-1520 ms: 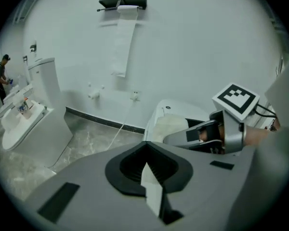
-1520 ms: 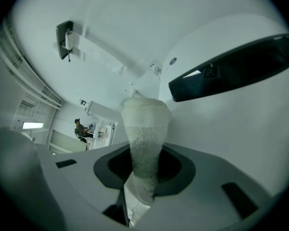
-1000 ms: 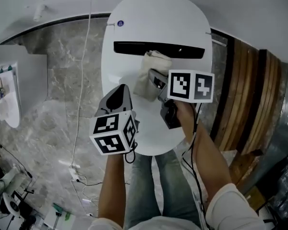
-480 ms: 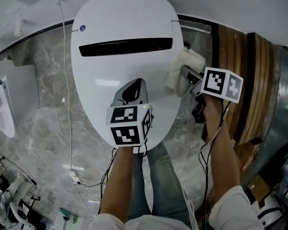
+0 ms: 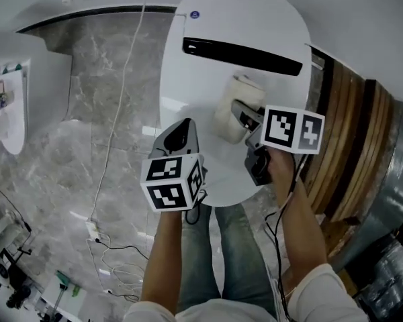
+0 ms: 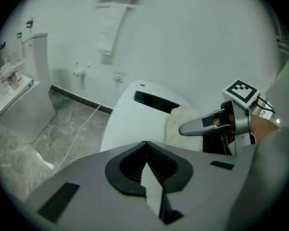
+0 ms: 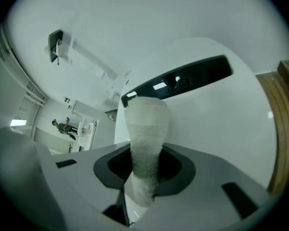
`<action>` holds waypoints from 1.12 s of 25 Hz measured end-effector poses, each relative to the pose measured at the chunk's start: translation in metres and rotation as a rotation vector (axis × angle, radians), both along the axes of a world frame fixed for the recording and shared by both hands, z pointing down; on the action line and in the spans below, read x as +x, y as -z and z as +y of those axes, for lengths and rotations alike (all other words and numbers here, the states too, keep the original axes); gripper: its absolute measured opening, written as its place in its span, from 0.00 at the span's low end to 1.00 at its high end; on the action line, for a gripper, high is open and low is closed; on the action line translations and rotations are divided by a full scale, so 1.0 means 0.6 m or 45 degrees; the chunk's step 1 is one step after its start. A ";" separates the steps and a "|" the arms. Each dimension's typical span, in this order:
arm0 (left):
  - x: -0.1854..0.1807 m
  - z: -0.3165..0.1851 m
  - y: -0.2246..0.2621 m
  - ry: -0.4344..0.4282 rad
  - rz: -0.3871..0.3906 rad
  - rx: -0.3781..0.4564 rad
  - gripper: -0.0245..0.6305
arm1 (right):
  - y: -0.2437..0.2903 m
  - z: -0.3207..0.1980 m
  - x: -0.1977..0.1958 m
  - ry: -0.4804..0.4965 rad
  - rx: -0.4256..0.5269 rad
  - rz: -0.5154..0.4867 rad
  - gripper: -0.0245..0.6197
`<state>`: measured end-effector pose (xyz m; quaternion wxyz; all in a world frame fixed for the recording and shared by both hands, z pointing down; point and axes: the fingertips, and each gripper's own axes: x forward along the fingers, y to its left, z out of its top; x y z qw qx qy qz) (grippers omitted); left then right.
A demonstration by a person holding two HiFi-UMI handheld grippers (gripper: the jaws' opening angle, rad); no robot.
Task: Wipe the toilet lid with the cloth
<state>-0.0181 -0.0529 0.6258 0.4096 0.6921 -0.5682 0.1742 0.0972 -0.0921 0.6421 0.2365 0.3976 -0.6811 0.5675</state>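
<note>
- Nearest me, the left claw (image 5: 178,134) hangs over the 7 o'clock edge of the toilet lid (image 5: 195,92). Its jaws are pressed together with nothing between them, and it takes no part in the wiping.
- Just past it, towards 2 o'clock, the right claw (image 5: 240,113) is clamped on the cloth (image 5: 225,121). The cloth is a bunched pale wad that sticks out ahead of the jaws and seems to rest on the lid, a little right of its middle.
- To wipe well, I'd hold the right claw tilted down so the wad, not the hard tips, bears on the glossy surface. Then I'd run overlapping passes from 3 o'clock across to 9.
- The squeeze needs to be firm, since dragging could tug the cloth free.
- Farther on, at 12 o'clock, a dark strip (image 5: 242,56) crosses the lid. I'd give the part beyond it a pass too.
- A wooden panel (image 5: 349,126) stands at 3 o'clock, and the marble floor (image 5: 87,119) lies at 9.
</note>
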 end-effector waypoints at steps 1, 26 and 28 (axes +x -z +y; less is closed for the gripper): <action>-0.032 0.011 0.000 0.027 -0.010 -0.002 0.06 | -0.004 0.010 -0.039 0.040 -0.008 -0.013 0.19; 0.083 0.082 -0.021 -0.164 0.047 -0.045 0.06 | -0.056 0.118 0.062 -0.056 -0.108 0.022 0.19; 0.148 0.081 -0.022 -0.237 0.056 -0.052 0.06 | -0.060 0.125 0.137 -0.122 -0.117 0.035 0.19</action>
